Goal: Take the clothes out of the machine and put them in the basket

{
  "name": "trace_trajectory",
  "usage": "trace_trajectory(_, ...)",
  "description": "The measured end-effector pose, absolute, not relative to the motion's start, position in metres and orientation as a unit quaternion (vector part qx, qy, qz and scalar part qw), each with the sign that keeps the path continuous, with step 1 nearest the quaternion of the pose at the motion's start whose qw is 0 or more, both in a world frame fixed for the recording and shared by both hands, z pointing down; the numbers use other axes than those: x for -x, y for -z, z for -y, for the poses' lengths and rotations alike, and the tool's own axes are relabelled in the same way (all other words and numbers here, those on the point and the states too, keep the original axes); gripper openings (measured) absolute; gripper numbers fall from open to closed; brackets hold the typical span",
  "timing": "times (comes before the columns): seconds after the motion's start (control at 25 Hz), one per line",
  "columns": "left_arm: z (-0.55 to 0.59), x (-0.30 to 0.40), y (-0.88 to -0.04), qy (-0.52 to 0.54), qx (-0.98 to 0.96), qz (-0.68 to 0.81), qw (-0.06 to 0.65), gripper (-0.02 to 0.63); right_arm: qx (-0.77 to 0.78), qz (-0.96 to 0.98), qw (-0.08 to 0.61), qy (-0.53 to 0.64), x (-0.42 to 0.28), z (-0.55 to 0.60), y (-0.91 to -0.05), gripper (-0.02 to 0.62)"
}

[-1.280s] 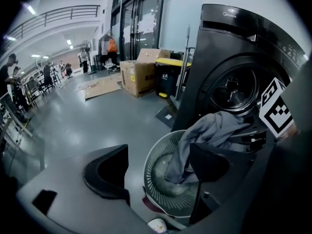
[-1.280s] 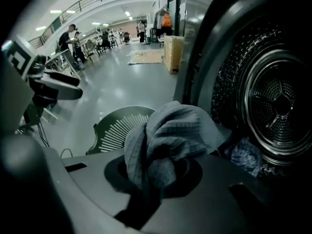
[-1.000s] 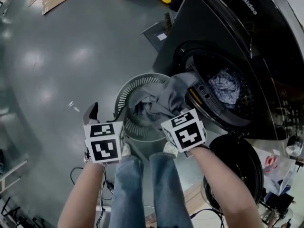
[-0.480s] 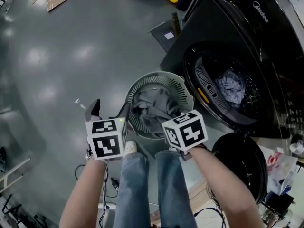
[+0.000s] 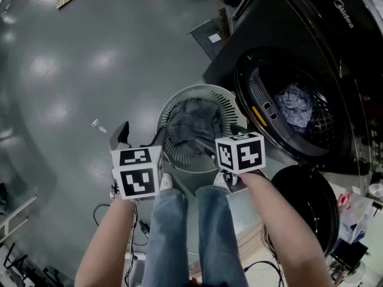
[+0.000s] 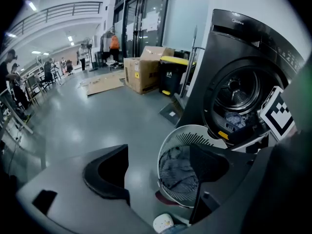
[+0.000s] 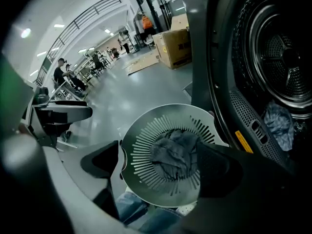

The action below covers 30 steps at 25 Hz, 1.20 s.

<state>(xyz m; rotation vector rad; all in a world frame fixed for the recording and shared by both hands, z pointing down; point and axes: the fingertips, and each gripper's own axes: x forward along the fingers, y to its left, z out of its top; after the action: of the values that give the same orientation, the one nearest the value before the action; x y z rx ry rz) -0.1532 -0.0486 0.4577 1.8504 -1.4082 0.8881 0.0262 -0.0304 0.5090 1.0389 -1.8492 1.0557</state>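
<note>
Basket (image 5: pixel 202 89) beside open machine (image 5: pixel 281 23); cardboard box (image 6: pixel 145 73), bin (image 6: pixel 170 78) beyond

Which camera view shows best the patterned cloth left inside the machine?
The head view: the patterned cloth lies whole and bright in the open drum. The left gripper view shows it small, low in the opening. The right gripper view shows it dim and sideways.

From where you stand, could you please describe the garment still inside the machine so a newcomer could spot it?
Find the dark front-loading washing machine at the head view's right. Inside its drum lies a crumpled cloth. Unlike the plain grey garment in the white slatted basket in front of the machine, it is blue-and-white patterned.
</note>
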Motion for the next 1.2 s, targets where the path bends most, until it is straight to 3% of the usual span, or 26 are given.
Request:
trace_trajectory(0.68,0.059,0.109,-0.539,-0.353,-0.709,0.519,0.322,0.394,-0.449,0.704,0.403,-0.375,-0.098,0.046,-0.583,0.482)
trace_trajectory(1.2,0.091,0.041,-0.546,-0.354,-0.736,0.491,0.302,0.394,-0.609,0.605,0.491,-0.148,-0.261,0.133,-0.552,0.482)
